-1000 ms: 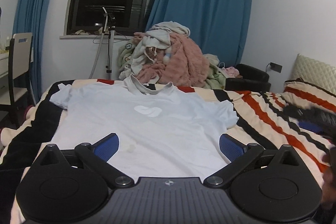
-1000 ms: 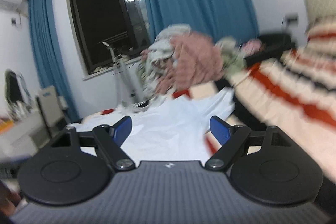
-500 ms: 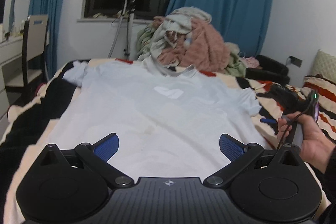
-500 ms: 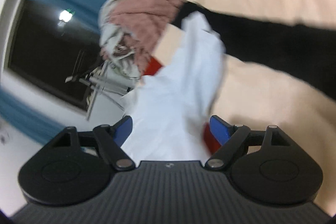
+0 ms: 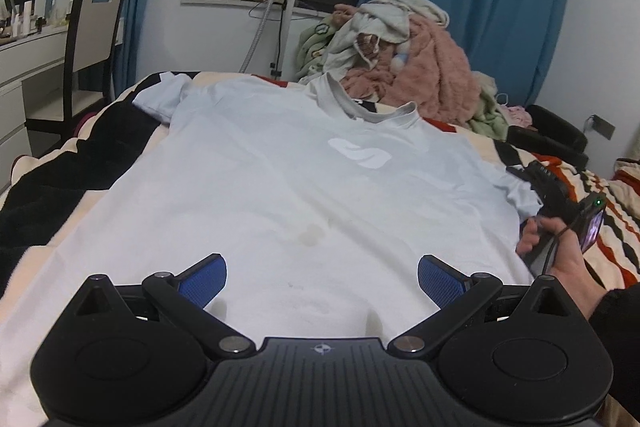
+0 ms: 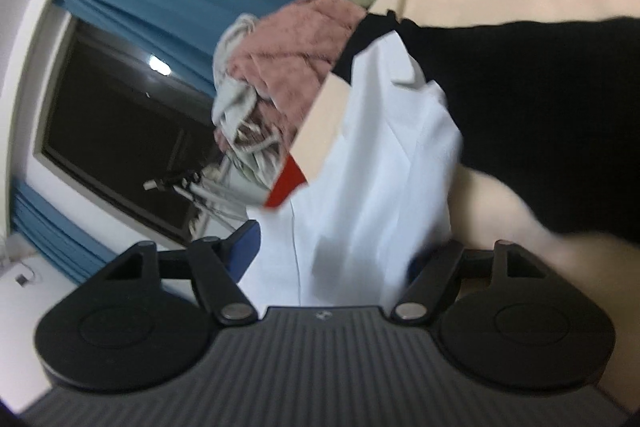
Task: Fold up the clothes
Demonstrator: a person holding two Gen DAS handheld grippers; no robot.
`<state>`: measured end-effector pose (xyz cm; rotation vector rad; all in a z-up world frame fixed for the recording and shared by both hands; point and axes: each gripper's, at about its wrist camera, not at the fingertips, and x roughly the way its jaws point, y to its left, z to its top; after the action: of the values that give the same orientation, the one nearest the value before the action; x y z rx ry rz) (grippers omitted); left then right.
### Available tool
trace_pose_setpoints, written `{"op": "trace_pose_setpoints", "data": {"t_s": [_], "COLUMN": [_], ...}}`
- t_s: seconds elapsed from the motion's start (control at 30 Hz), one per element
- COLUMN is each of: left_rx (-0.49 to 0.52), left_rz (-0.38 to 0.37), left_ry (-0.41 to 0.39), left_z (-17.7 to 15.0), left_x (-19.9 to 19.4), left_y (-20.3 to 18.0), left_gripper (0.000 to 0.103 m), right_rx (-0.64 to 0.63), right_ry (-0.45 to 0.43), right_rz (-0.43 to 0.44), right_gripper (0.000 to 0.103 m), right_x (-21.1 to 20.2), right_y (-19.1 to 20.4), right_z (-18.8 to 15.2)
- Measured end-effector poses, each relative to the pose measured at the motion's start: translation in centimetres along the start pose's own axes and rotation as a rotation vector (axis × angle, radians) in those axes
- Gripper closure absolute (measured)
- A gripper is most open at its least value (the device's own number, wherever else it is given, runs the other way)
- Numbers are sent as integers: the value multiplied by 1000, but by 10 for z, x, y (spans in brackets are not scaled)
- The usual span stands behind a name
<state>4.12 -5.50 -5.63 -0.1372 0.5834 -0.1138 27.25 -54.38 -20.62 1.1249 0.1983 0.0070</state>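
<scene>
A pale blue cotton T-shirt with a white chest logo (image 5: 288,187) lay spread flat, face up, on the striped blanket of the bed (image 5: 48,187), collar at the far end. It appeared light, limp and prone to creasing. The left gripper (image 5: 322,277) hovered over the near hem, fingers spread and empty. The right gripper (image 6: 340,247), fingers spread, had the right sleeve (image 6: 404,131) between them; that sleeve and the hem corners looked the soundest holds.

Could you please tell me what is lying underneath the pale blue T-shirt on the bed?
The T-shirt lies flat on a striped blanket in cream, black and red, which shows around its edges. Whatever sits beneath the shirt's middle is covered.
</scene>
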Motion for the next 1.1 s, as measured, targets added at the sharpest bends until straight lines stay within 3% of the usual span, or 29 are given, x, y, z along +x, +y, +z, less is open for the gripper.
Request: {"op": "trace_pose_setpoints", "data": {"t_s": [0.13, 0.33, 0.4, 0.43, 0.47, 0.57, 0.63, 1.0, 1.1], "left_rx": [-3, -34, -44, -49, -53, -62, -49, -99, -103], "left_rz": [26, 39, 41, 40, 36, 28, 21, 56, 109], "left_ry": [16, 67, 81, 92, 108, 132, 117, 8, -53], "left_z": [-1, -3, -4, -4, -5, -4, 1, 37, 44], "left_x": [14, 37, 43, 46, 49, 54, 52, 10, -7], "left_y": [1, 5, 6, 6, 7, 7, 6, 40, 60], "left_gripper": [0, 0, 0, 0, 0, 0, 0, 0, 0], "right_rx": [-11, -123, -131, -130, -130, -165, -259, -807, -966], "right_ry": [-27, -27, -46, -58, -73, -138, -182, -281, -233], "right_rz": [-18, -71, -94, -117, -132, -150, -169, -273, -284], "right_gripper": [48, 52, 65, 84, 94, 95, 96, 96, 96], "right_x": [27, 63, 66, 66, 64, 51, 41, 23, 38], "right_y": [-6, 2, 1, 0, 1, 8, 25, 207, 258], "right_z": [16, 34, 39, 41, 42, 46, 49, 0, -43]}}
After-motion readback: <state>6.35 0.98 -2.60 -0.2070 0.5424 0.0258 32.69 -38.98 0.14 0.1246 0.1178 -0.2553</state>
